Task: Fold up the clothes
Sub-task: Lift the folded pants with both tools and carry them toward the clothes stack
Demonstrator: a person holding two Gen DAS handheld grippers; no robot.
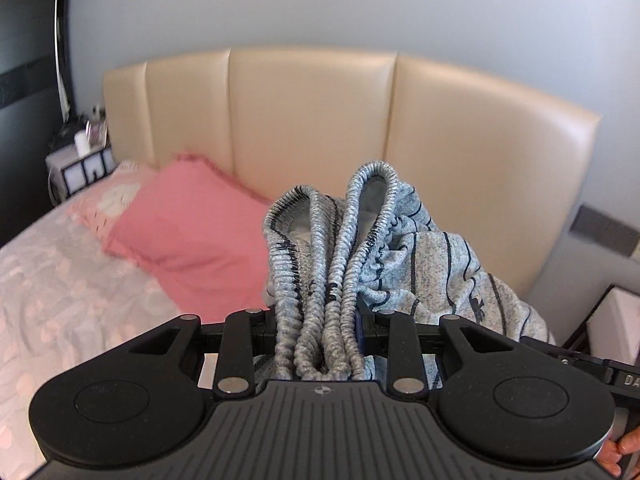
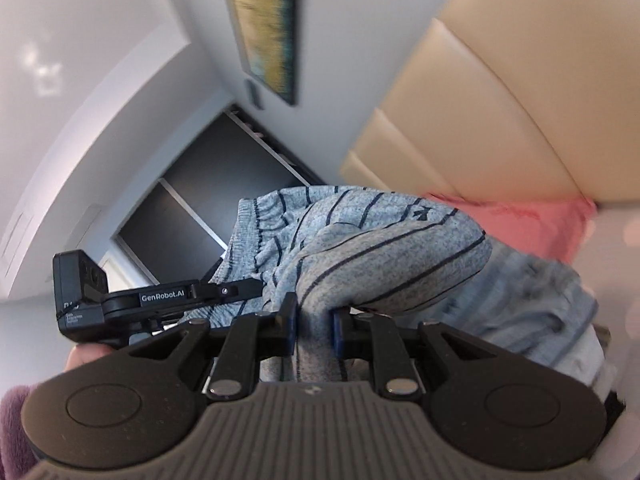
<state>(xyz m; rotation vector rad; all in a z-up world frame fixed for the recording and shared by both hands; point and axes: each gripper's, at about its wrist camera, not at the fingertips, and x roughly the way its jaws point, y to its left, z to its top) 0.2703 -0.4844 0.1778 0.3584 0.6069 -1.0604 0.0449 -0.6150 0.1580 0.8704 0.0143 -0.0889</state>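
Note:
A grey-blue knit garment (image 1: 420,256) with thin dark stripes hangs bunched in the air above the bed. My left gripper (image 1: 316,320) is shut on its ribbed elastic waistband (image 1: 340,280), which is gathered into several thick folds between the pads. In the right wrist view my right gripper (image 2: 314,324) is shut on a bunched fold of the same striped garment (image 2: 384,260), which bulges forward over the fingers. The left gripper's body (image 2: 160,300) shows at the left of that view, close beside the cloth. The fingertips of both grippers are hidden by fabric.
A bed with a pale patterned cover (image 1: 60,300) lies below left. Pink pillows (image 1: 188,232) lean against a cream padded headboard (image 1: 312,120). A cluttered nightstand (image 1: 80,160) stands at the far left. A framed picture (image 2: 264,24) hangs on the wall, with a dark wardrobe (image 2: 192,208) beyond.

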